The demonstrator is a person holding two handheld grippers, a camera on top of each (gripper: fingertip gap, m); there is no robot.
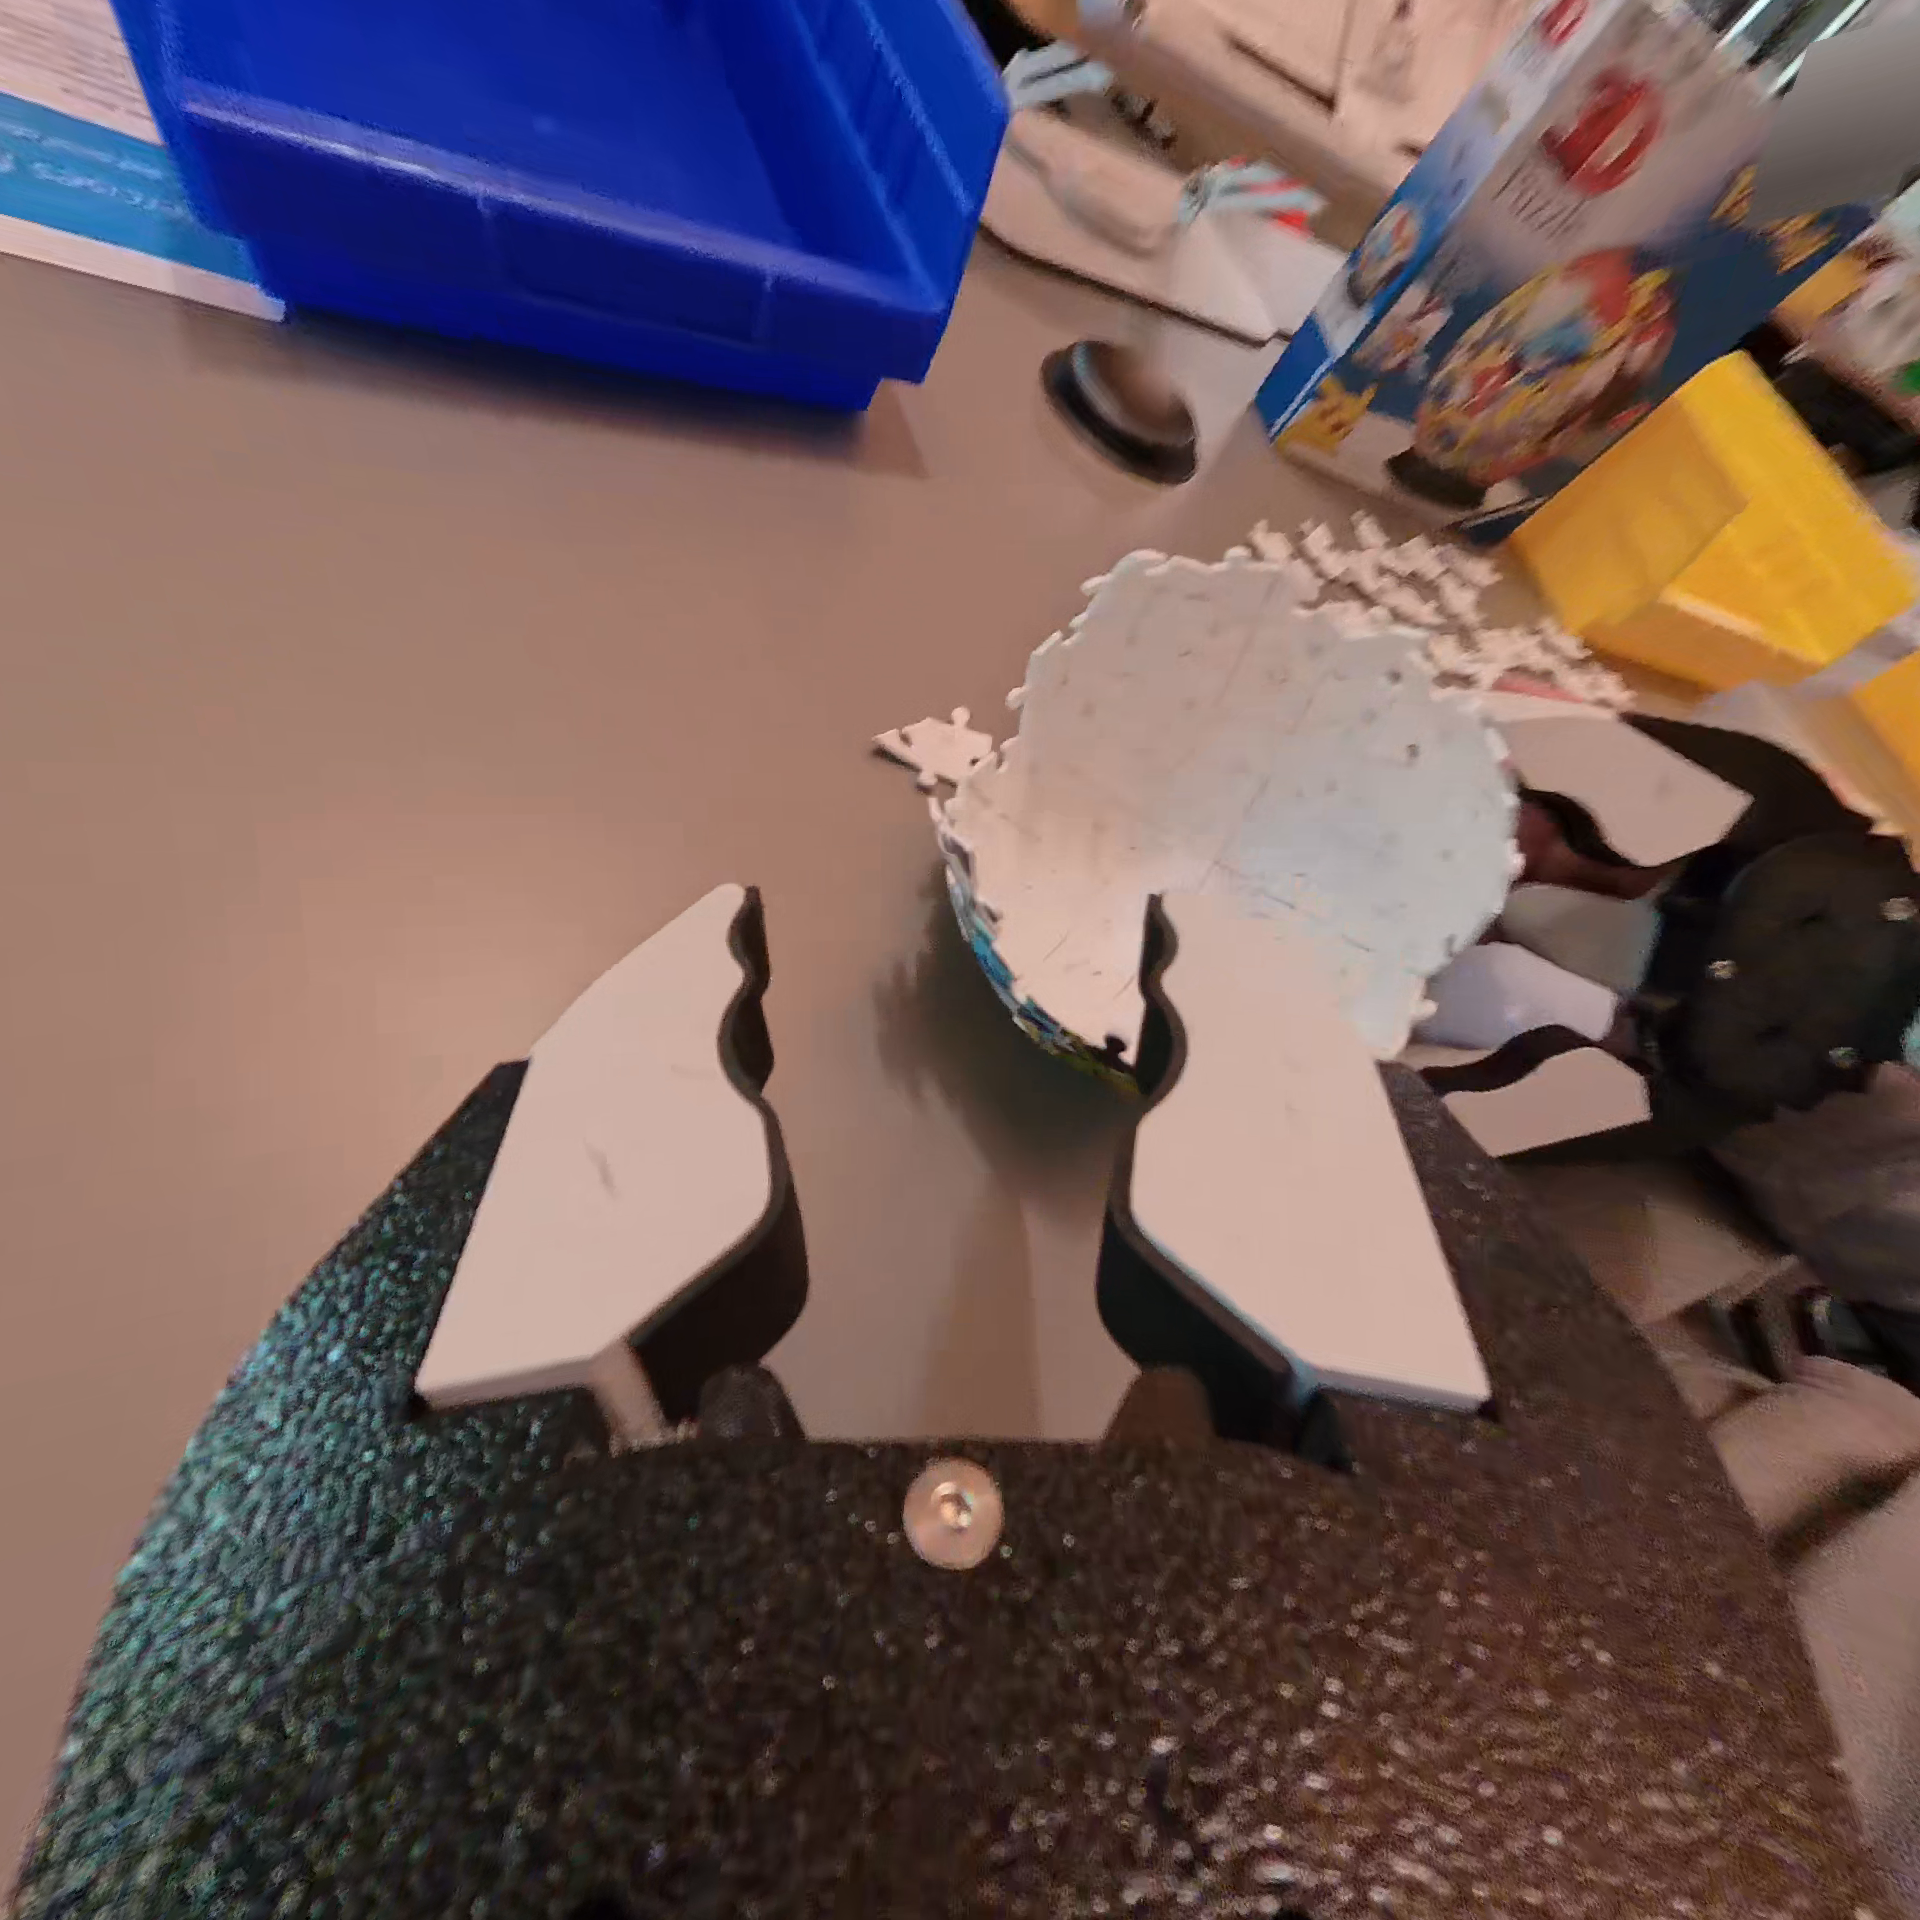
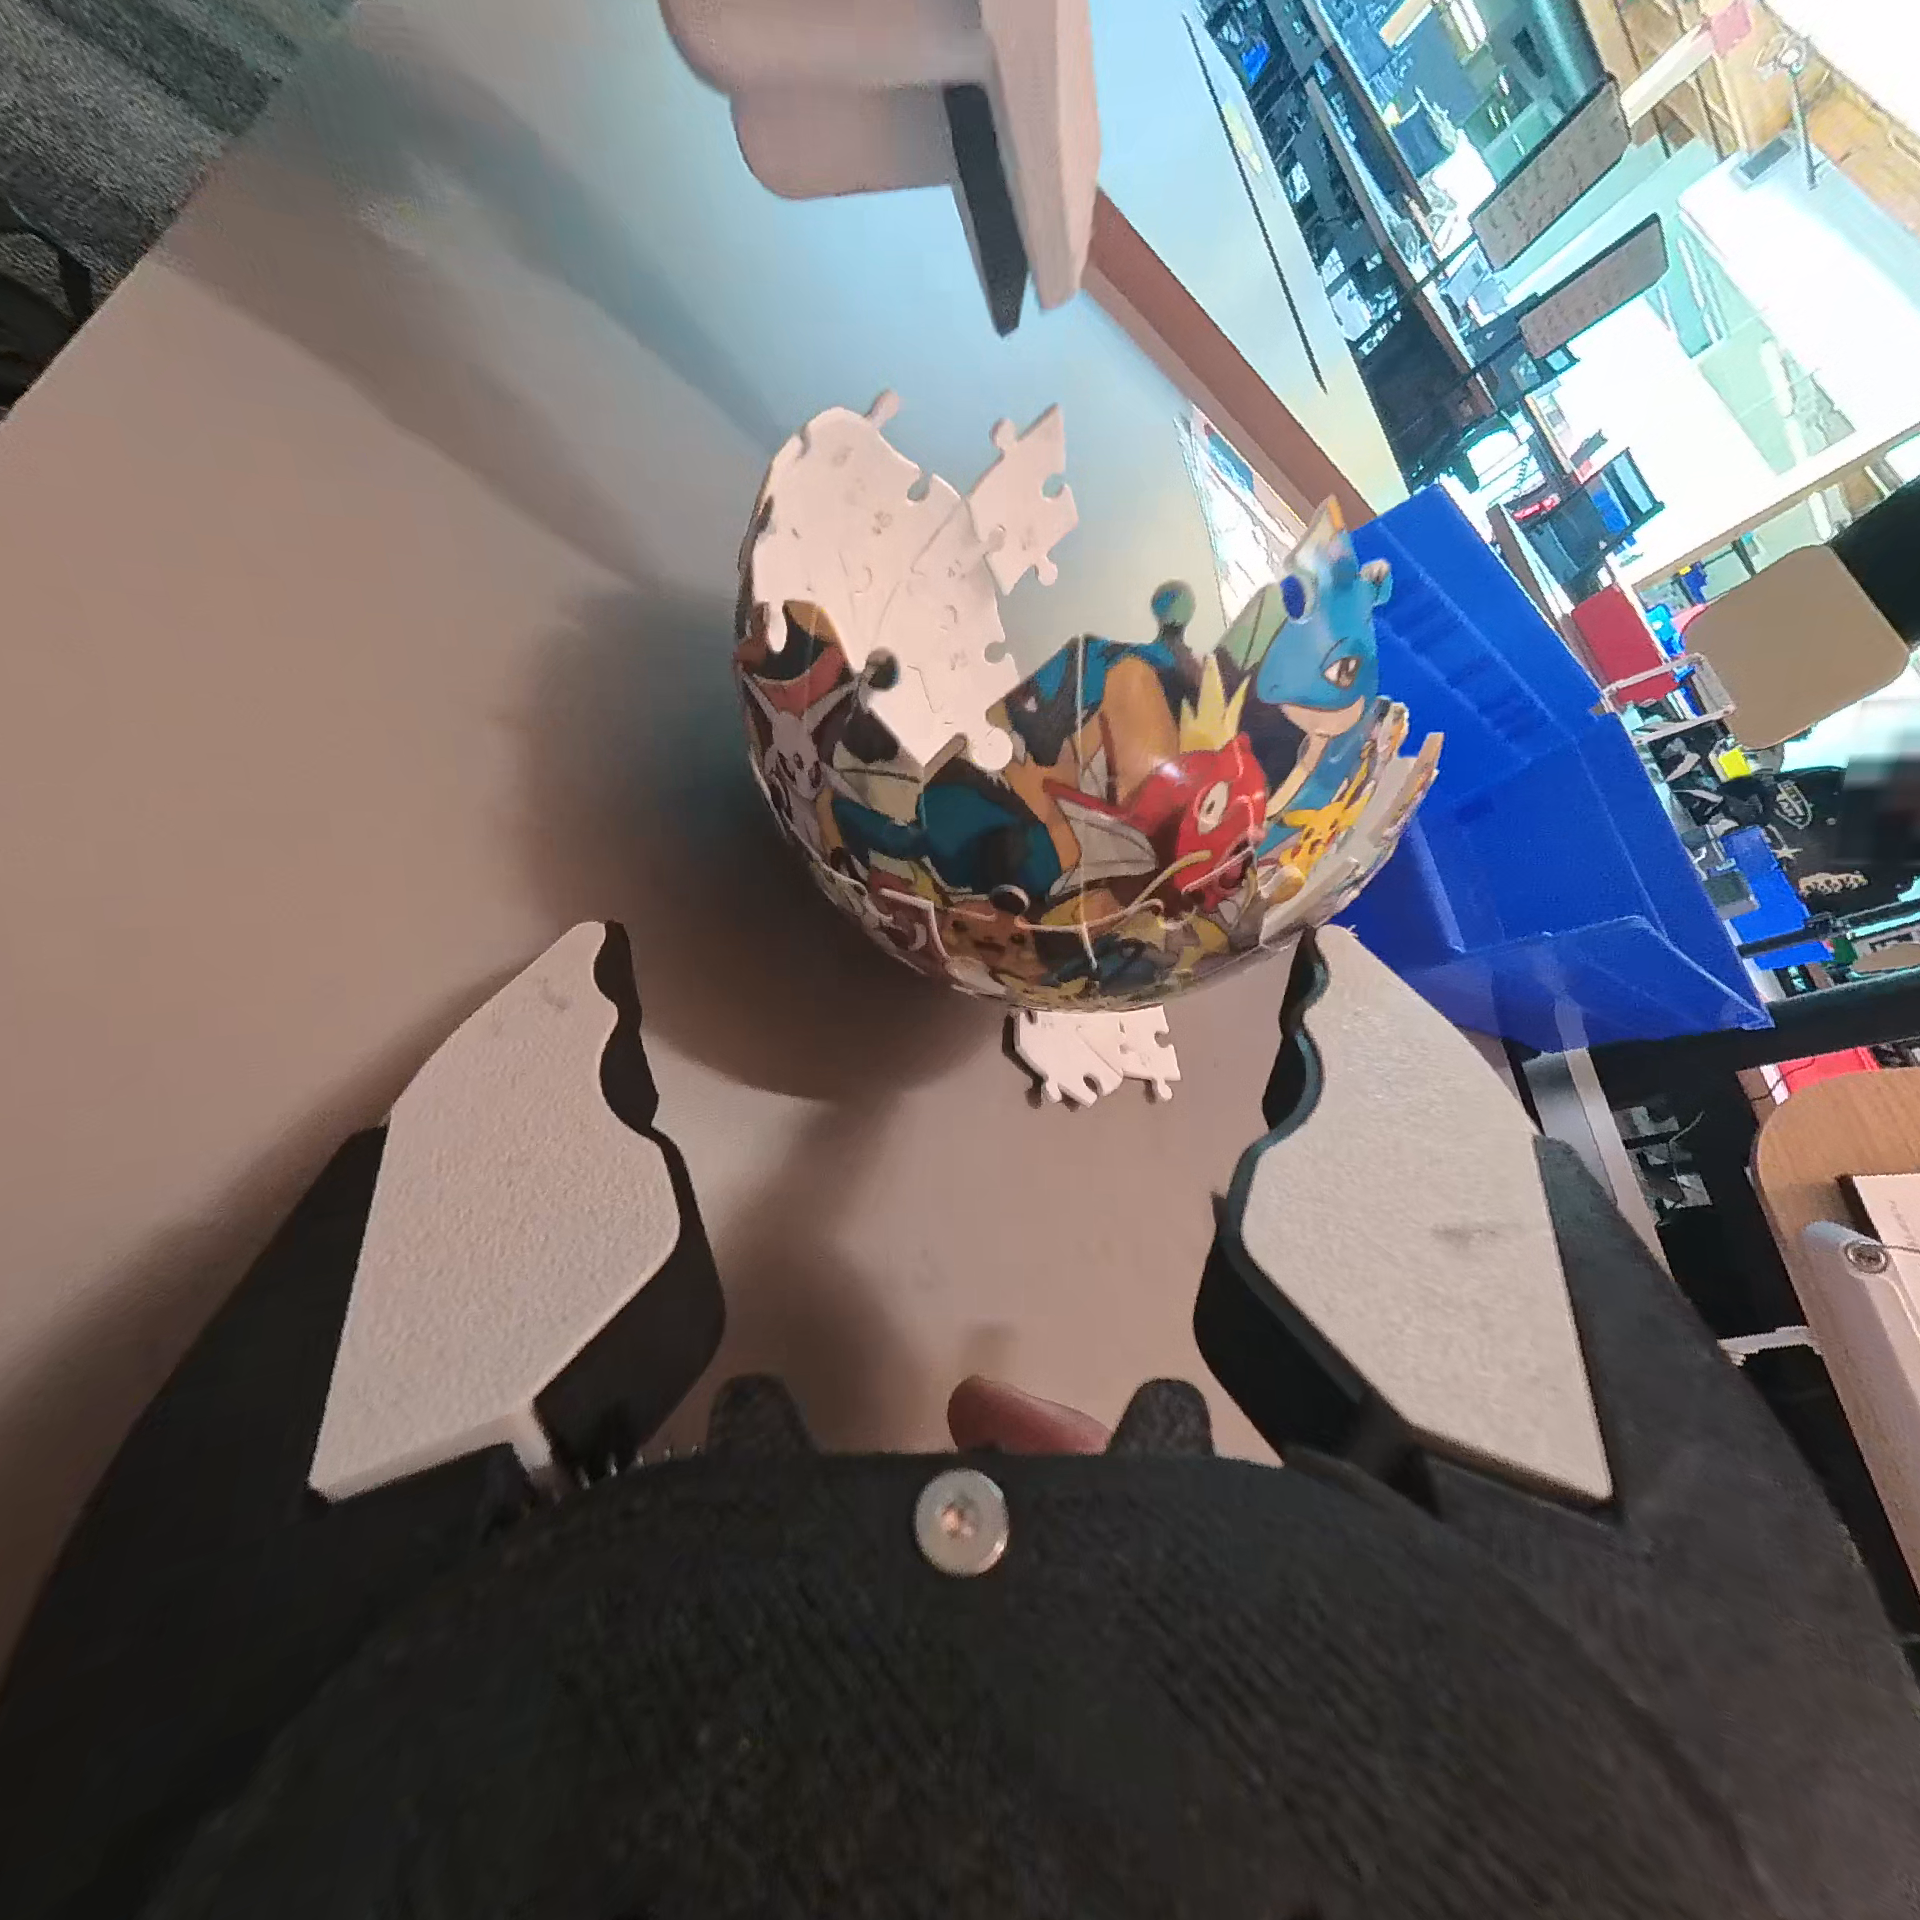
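Note:
A partly built puzzle ball rests on the tan table. Its outside is colourful and its inside white. My right gripper is open, with the fingertips just short of the shell; the right fingertip is at its lower edge. Loose white pieces lie under the shell. My left gripper is open and empty at the shell's other side, its right finger overlapping the rim. One loose piece lies beside the shell.
A blue bin stands at the back left of the table, and it shows in the right wrist view. A puzzle box, yellow bins, a heap of white pieces and a cable hole lie behind the shell. The loose piece is about 12 centimetres from both grippers' fingertips.

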